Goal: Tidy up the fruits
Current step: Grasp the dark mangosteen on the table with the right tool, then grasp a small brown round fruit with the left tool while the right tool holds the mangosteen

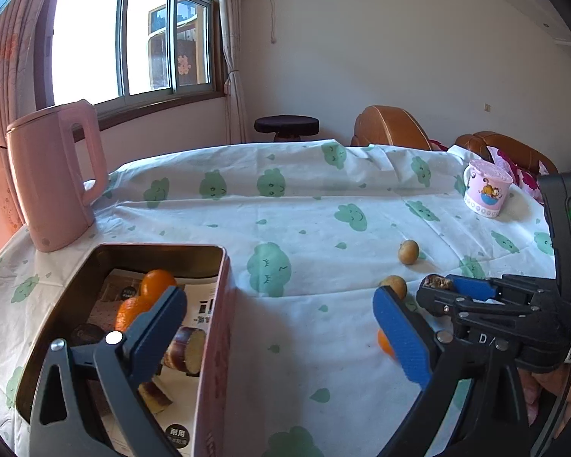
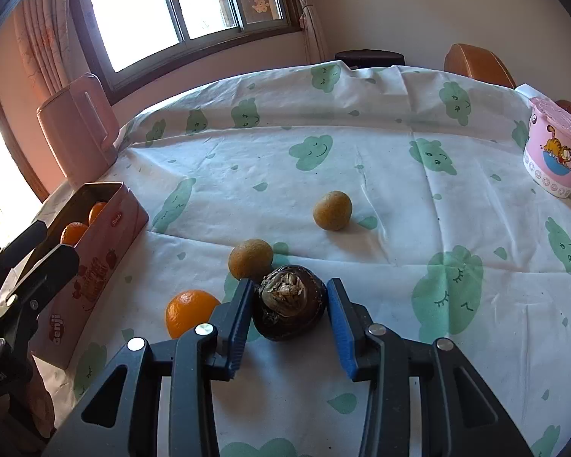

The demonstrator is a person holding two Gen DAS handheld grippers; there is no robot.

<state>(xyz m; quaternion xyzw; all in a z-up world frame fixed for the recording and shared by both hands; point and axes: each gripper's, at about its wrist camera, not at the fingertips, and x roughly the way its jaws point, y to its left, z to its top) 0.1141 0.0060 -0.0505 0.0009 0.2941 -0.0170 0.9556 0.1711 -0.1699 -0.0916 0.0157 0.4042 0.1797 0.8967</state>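
My right gripper [image 2: 289, 286] is shut on a dark brown water chestnut [image 2: 290, 306], both blue pads touching its sides low over the cloth. Just beyond it lie two tan round fruits [image 2: 250, 259] [image 2: 332, 210], and an orange [image 2: 188, 312] sits to its left. The pink tin box [image 1: 224, 266] at the left holds two oranges [image 1: 158, 282] and cut sugarcane pieces [image 1: 186, 348]. My left gripper [image 1: 281, 327] stands wide open beside the box with nothing between its fingers; its left finger hangs over the box. The loose orange [image 1: 385, 342] is partly hidden behind its right finger.
A pink kettle [image 1: 53, 179] stands behind the box at the table's far left. A pink cartoon mug [image 1: 485, 190] sits at the far right. The cloud-print cloth [image 1: 304, 209] covers the whole table. Brown chairs [image 1: 388, 125] and a dark stool [image 1: 285, 125] stand behind.
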